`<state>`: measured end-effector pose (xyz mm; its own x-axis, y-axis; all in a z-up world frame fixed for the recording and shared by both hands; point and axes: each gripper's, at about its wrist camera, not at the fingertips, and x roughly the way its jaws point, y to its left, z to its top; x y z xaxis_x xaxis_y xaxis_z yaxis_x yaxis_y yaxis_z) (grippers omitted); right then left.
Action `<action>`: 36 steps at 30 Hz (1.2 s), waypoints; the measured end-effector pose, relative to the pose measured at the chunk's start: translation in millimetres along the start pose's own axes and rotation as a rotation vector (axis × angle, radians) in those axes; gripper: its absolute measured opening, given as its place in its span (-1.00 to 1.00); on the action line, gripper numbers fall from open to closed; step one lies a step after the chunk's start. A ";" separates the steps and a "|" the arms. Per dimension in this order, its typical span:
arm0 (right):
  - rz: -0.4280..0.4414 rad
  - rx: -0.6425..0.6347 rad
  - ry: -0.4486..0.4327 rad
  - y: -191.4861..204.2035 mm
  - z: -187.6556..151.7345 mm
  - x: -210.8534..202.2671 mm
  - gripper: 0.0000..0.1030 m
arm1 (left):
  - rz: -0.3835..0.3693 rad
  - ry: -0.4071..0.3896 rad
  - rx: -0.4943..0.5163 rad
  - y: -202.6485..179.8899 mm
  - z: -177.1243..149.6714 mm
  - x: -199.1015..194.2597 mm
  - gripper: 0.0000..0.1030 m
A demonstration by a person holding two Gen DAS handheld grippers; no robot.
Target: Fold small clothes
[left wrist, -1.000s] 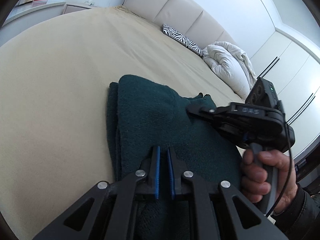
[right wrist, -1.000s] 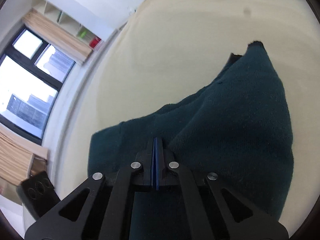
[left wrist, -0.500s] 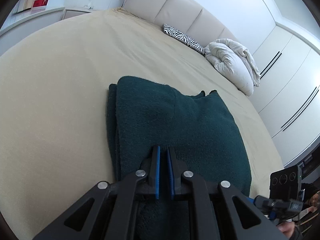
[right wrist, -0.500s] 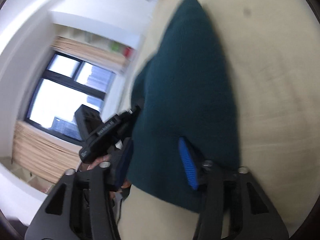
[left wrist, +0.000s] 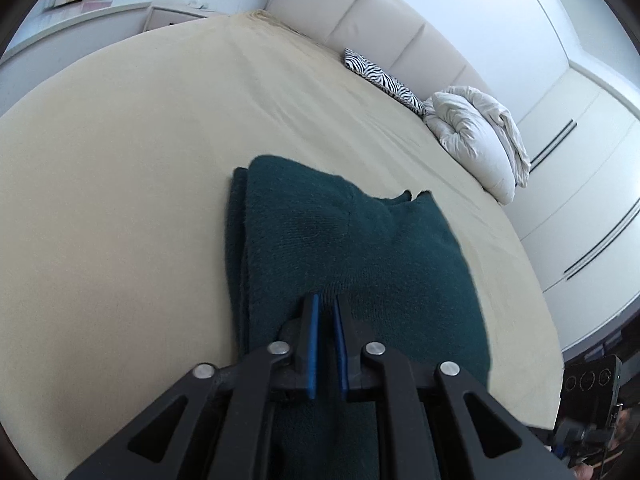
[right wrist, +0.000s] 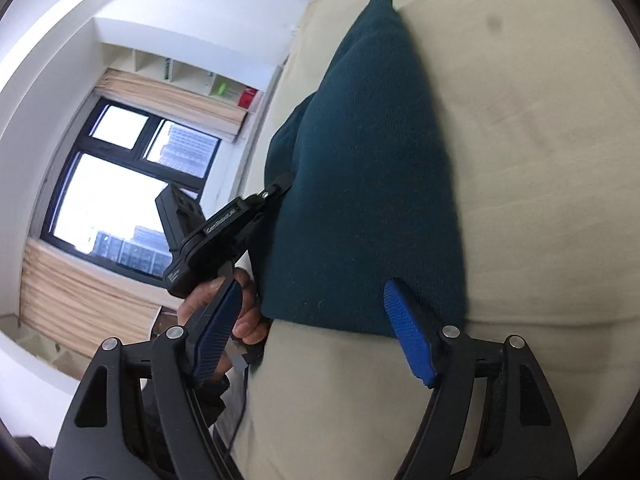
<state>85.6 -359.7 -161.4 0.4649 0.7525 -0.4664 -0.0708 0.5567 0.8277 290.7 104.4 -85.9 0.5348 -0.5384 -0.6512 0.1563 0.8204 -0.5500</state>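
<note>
Fingers of right gripper (right wrist: 316,332) spread wide, just opened, nothing held; left gripper (left wrist: 326,344) fingers slightly parted over near edge of garment, grip not confirmed. Dark green knit (left wrist: 340,248) lies folded on bed (left wrist: 120,160). Judged soft, floppy, light; best pinched at edge or corner. Hand (right wrist: 224,308) on left gripper shown by right view only; pillows by left view only.

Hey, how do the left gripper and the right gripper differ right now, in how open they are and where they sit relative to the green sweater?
The left gripper shows only a narrow gap, just widened a little, its blue pads low over the folded green sweater. The right gripper stands wide, its jaws having just opened, with nothing between them, at the sweater's near edge. Both have black frames and blue pads.
</note>
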 end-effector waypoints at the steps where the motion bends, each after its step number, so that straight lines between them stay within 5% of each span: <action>1: 0.005 -0.032 -0.043 1.9 6.5 -12.8 0.45 | -0.004 -0.016 -0.008 -0.7 -0.1 -10.3 -0.43; 3: -0.032 -0.044 -0.074 -9.9 23.7 -28.7 0.48 | 0.048 -0.063 -0.013 -1.0 -0.3 -31.3 0.23; 4: -0.056 -0.033 -0.070 -14.0 32.6 -29.9 0.50 | 0.077 -0.066 -0.028 1.7 0.5 -36.1 0.29; 7: -0.135 0.025 -0.023 -31.9 60.9 -15.0 0.53 | 0.061 0.008 -0.092 16.2 3.5 -34.2 0.28; 16: -0.134 0.123 0.092 -79.7 95.5 14.5 0.53 | -0.013 0.172 -0.190 38.6 6.8 -11.6 0.28; 26: -0.128 0.176 0.149 -86.0 110.0 49.1 0.48 | -0.059 0.325 -0.260 43.4 22.1 19.9 0.13; 30: -0.176 0.129 0.166 -82.7 107.4 51.3 0.15 | -0.066 0.342 -0.262 42.5 20.7 23.9 -0.24; 36: -0.260 0.026 0.142 -60.4 98.9 40.6 -0.19 | -0.041 0.309 -0.242 31.4 18.0 15.3 -0.48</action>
<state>196.0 -397.6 -199.5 0.3365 0.6283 -0.7014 0.0579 0.7297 0.6814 318.8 125.4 -103.7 0.2516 -0.6327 -0.7324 -0.0472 0.7478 -0.6622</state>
